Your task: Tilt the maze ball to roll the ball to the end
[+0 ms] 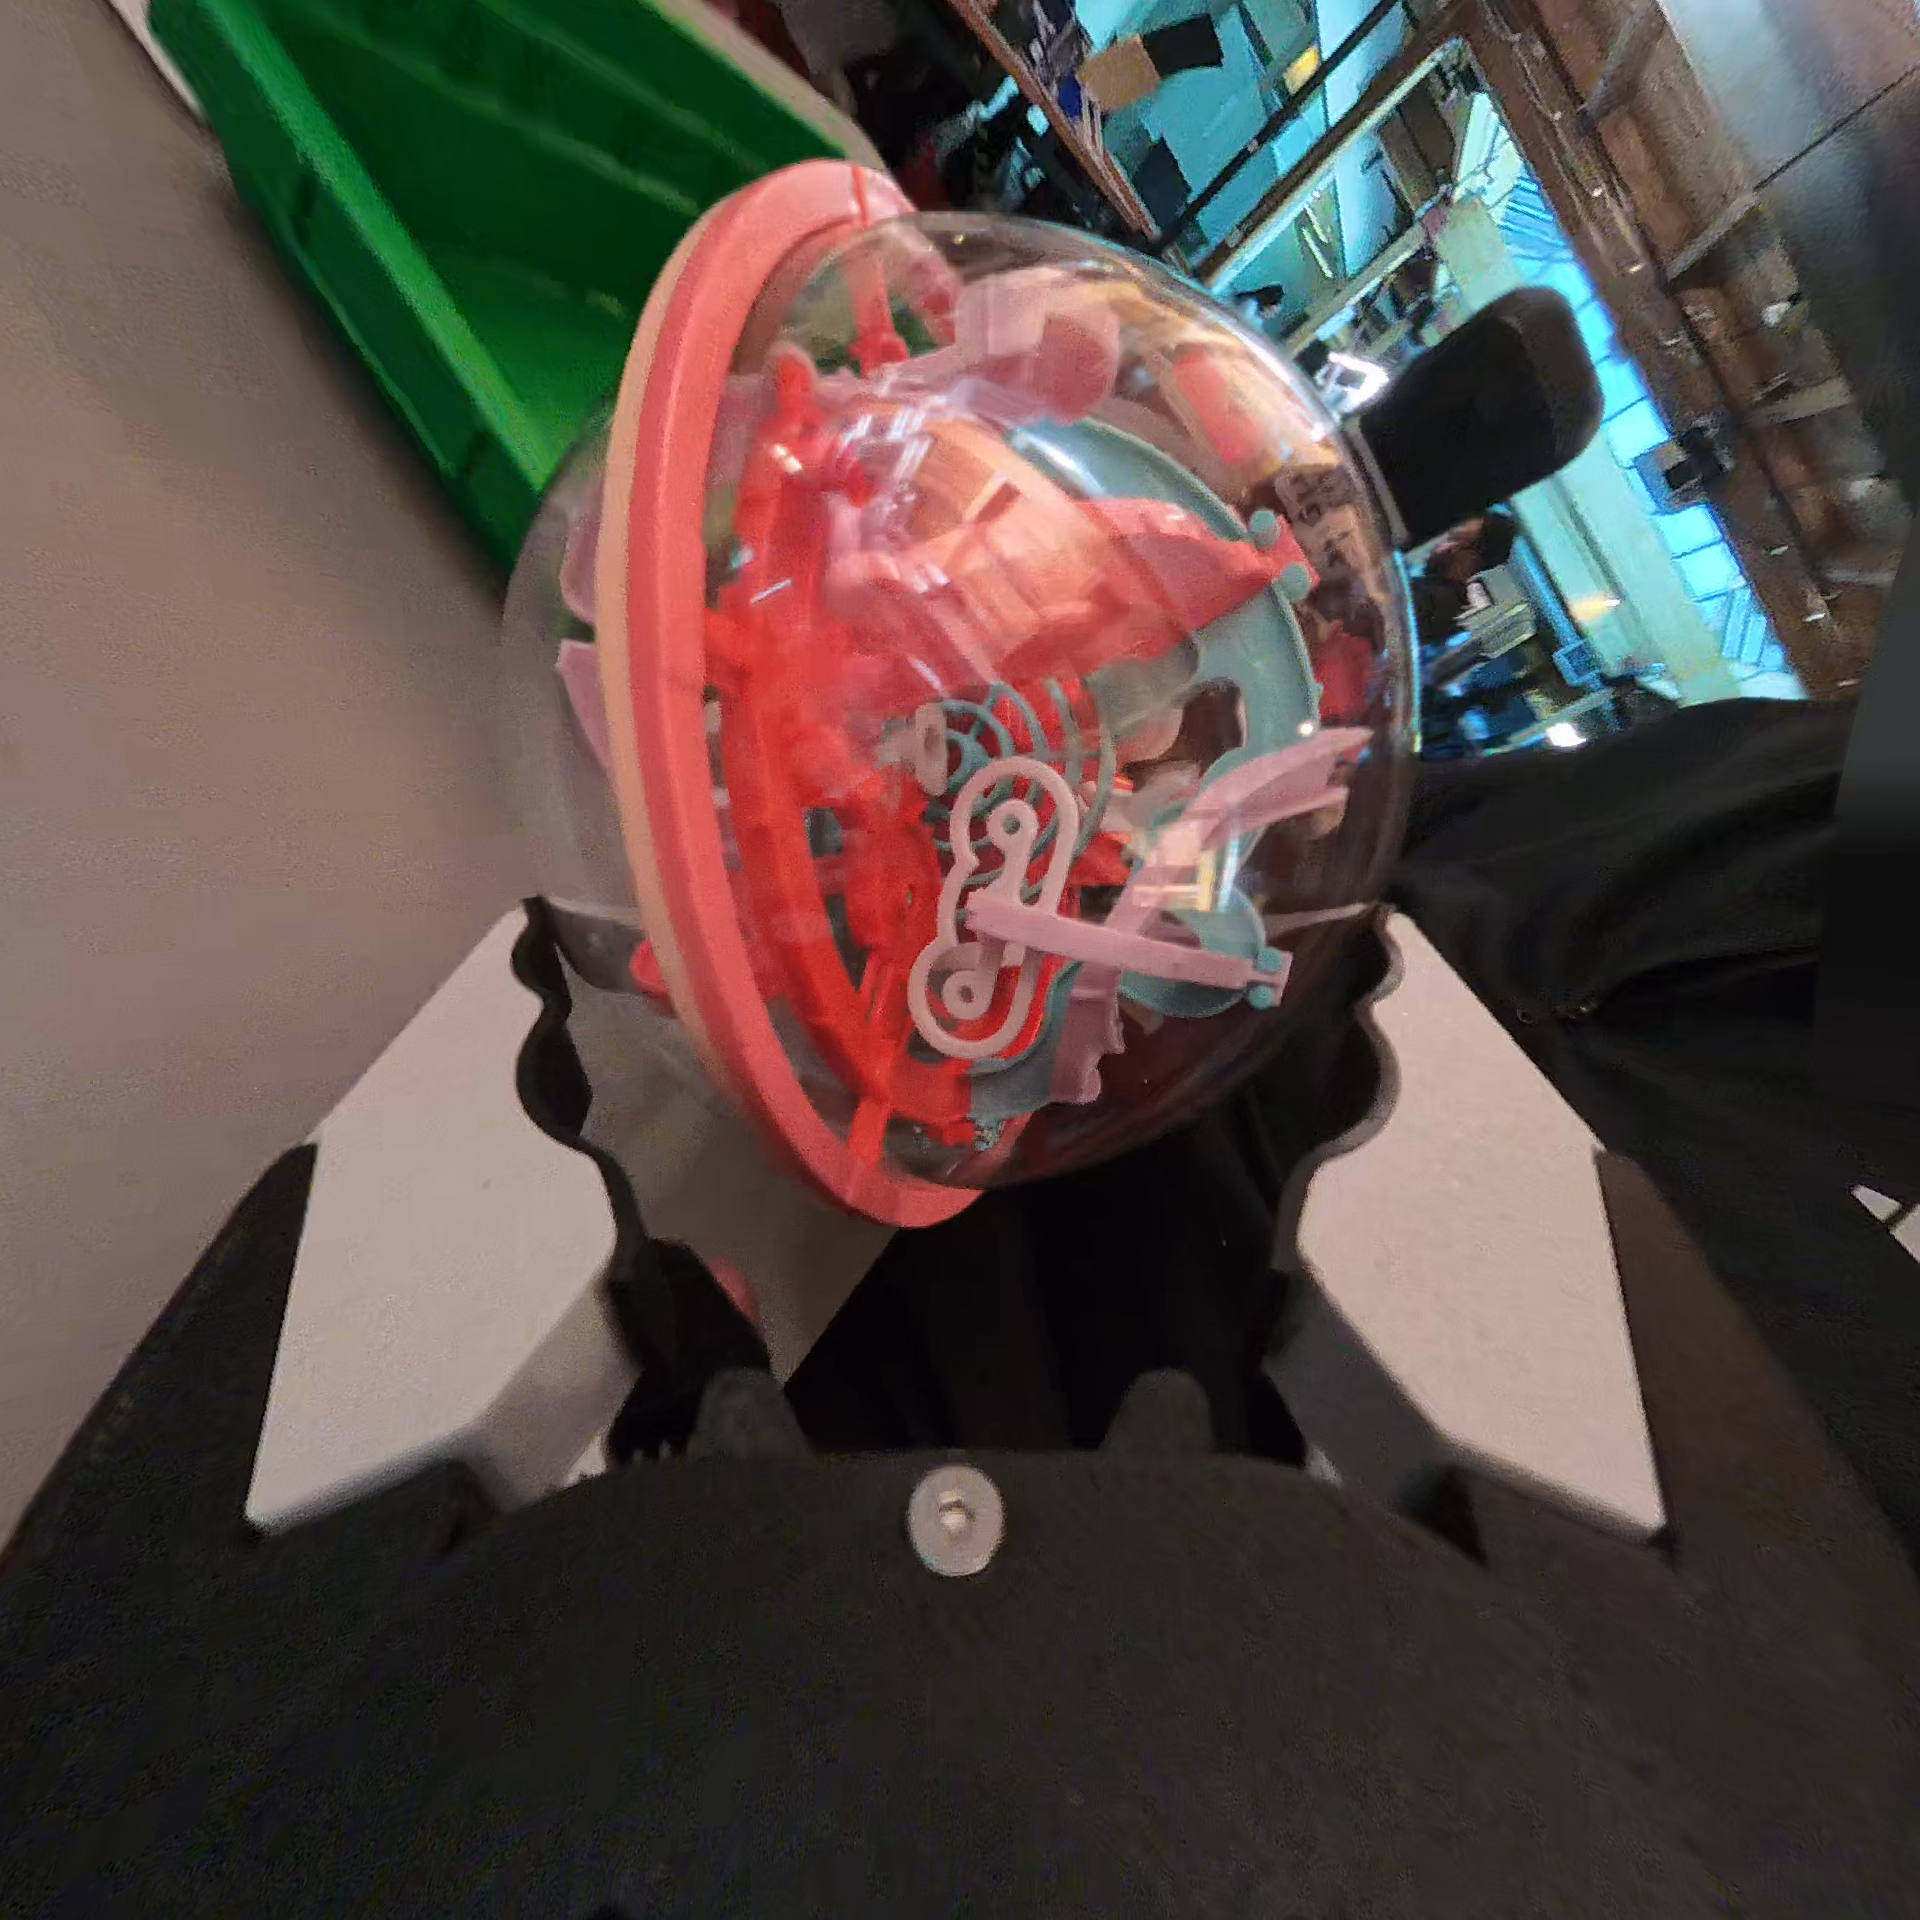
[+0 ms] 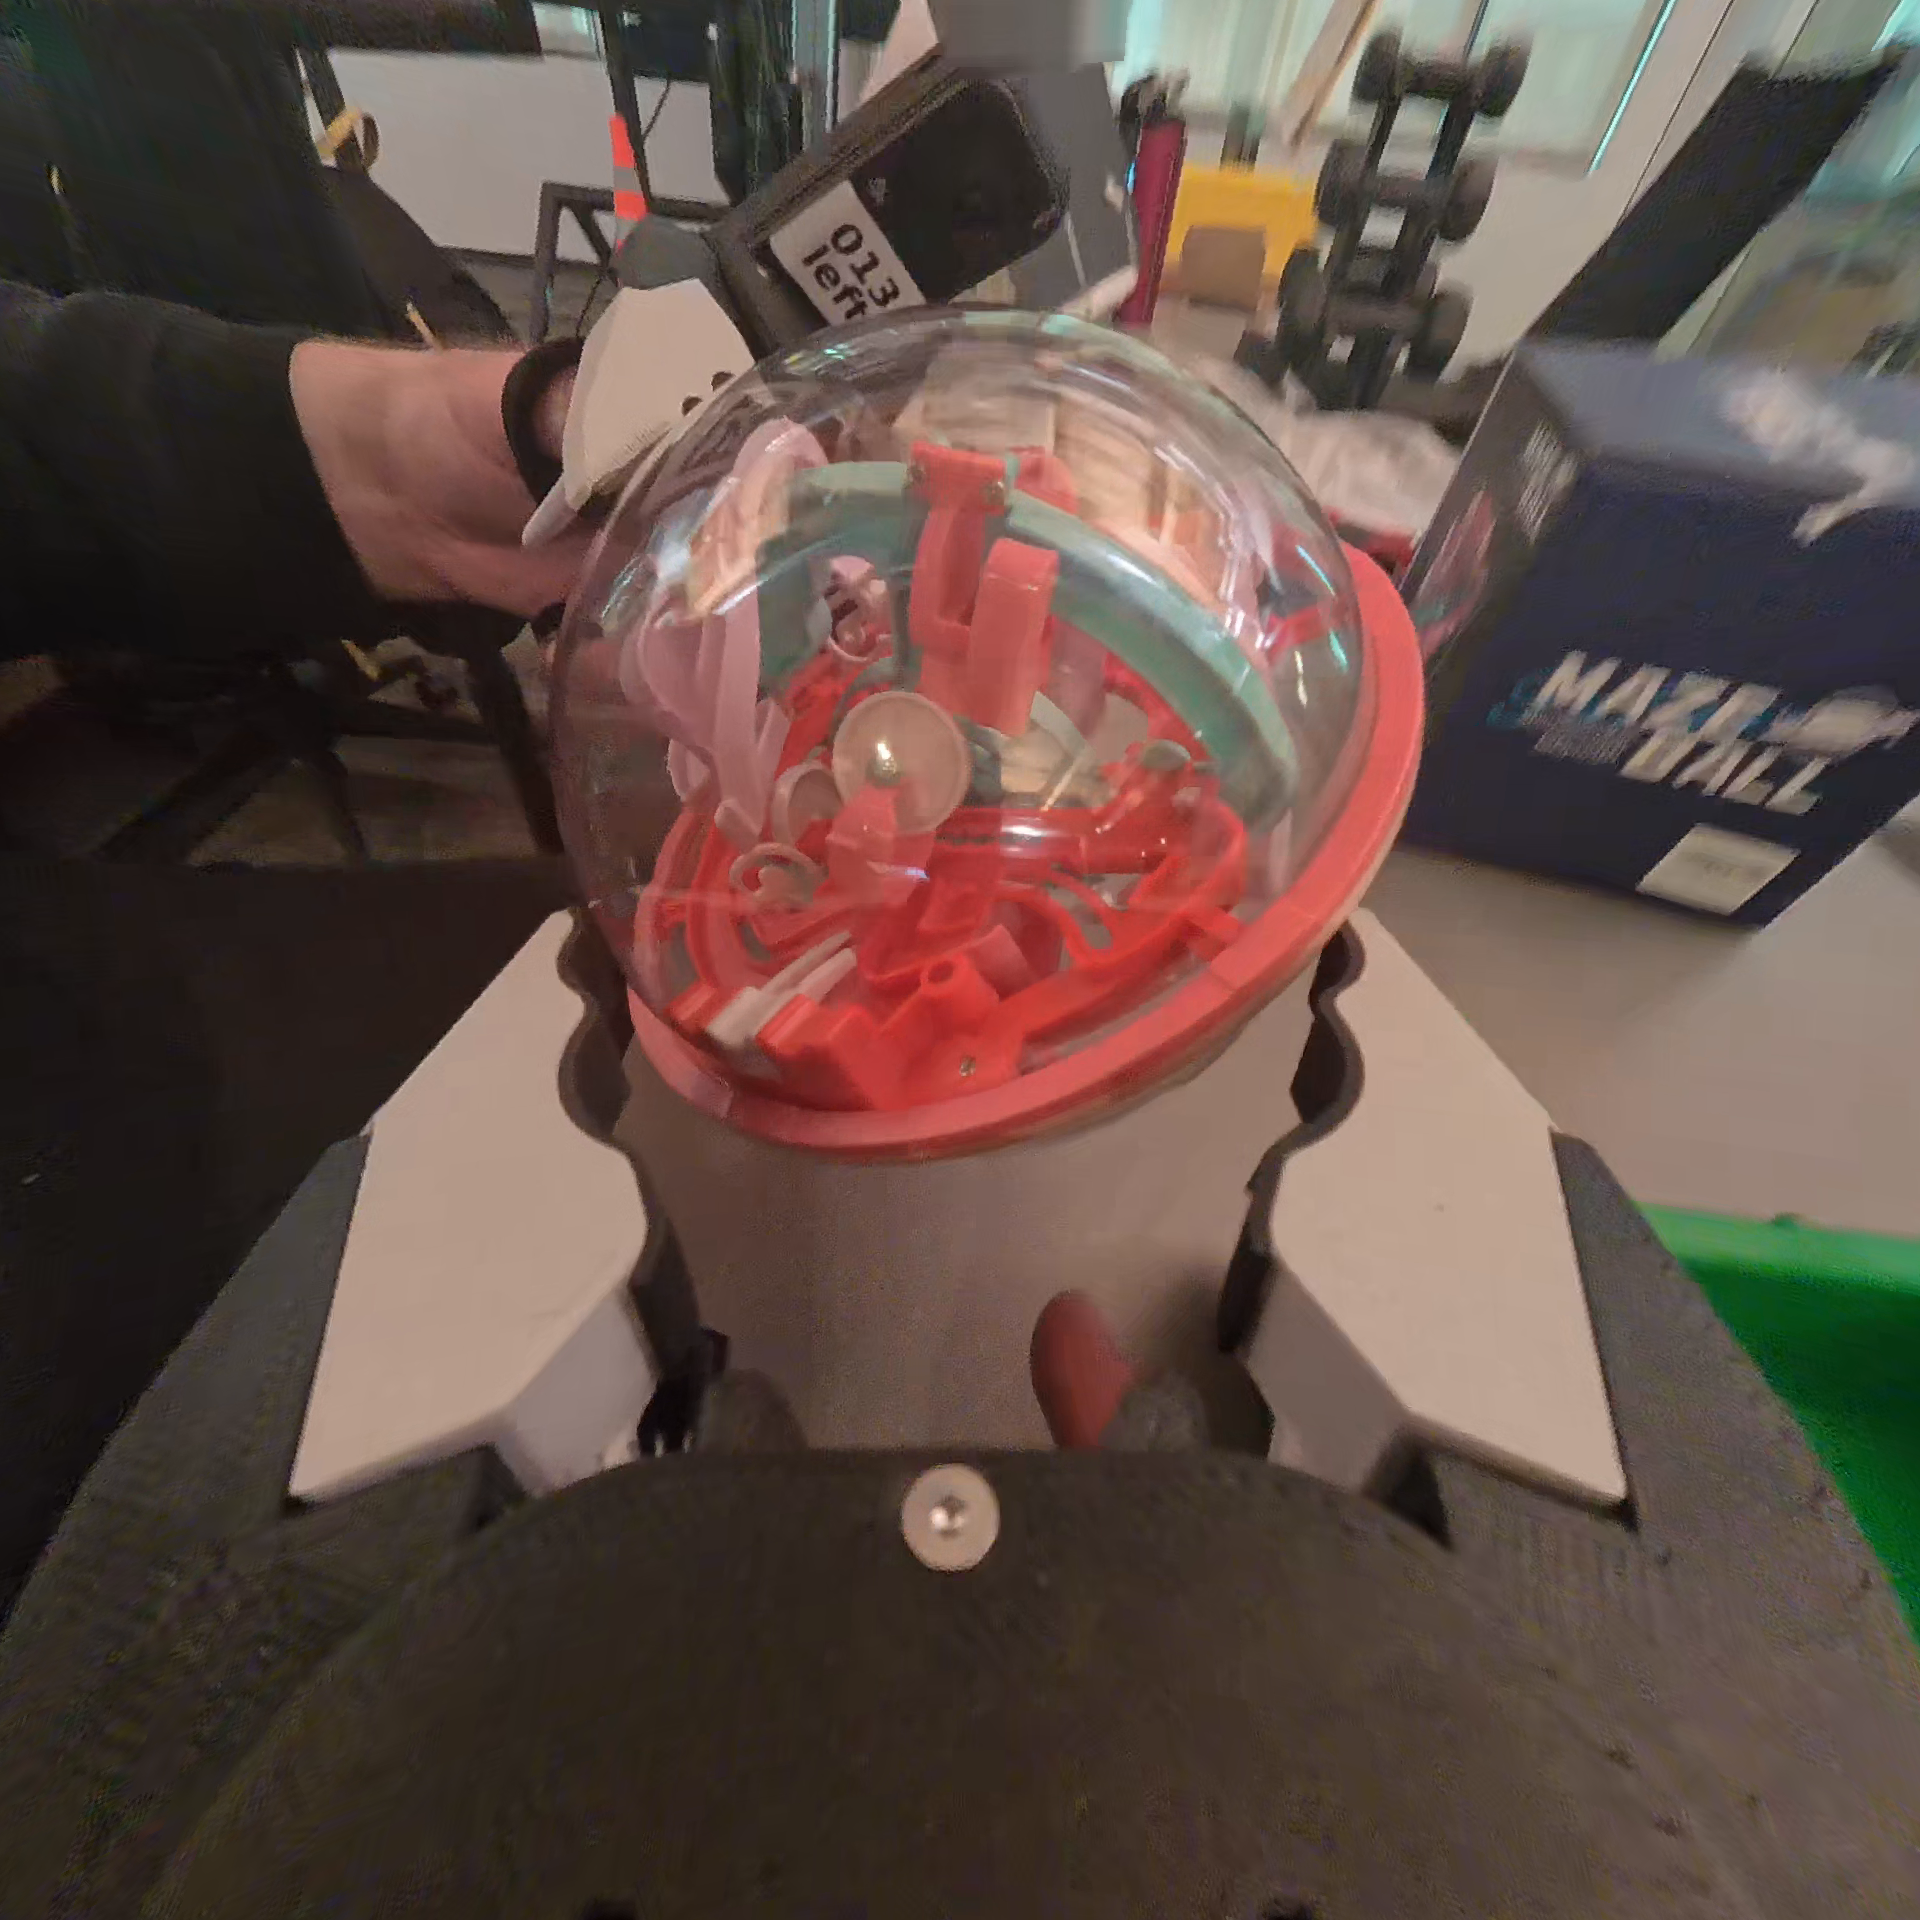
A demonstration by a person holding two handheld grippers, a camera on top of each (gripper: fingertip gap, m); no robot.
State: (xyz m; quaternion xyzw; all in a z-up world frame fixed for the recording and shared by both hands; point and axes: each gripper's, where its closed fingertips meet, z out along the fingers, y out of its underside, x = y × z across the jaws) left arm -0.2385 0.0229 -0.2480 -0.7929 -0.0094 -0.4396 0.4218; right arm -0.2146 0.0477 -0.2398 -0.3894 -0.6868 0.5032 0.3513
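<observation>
Maze ball (image 1: 966, 707) hangs off the table, pinched from opposite sides: left gripper (image 1: 956, 997) clamps its lower curve, right gripper (image 2: 961, 997) clamps the shell under the red rim (image 2: 1387, 748). Risk, as I judge it: the smooth dome slipping from either grip during tilting, or a jerky tilt throwing the small ball, which I cannot find, off track.

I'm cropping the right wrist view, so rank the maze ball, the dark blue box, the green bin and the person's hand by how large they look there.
1. maze ball, though nearest the camera
2. dark blue box
3. person's hand and green bin: similar, and the bin is cut off by the gripper, so unranked.
</observation>
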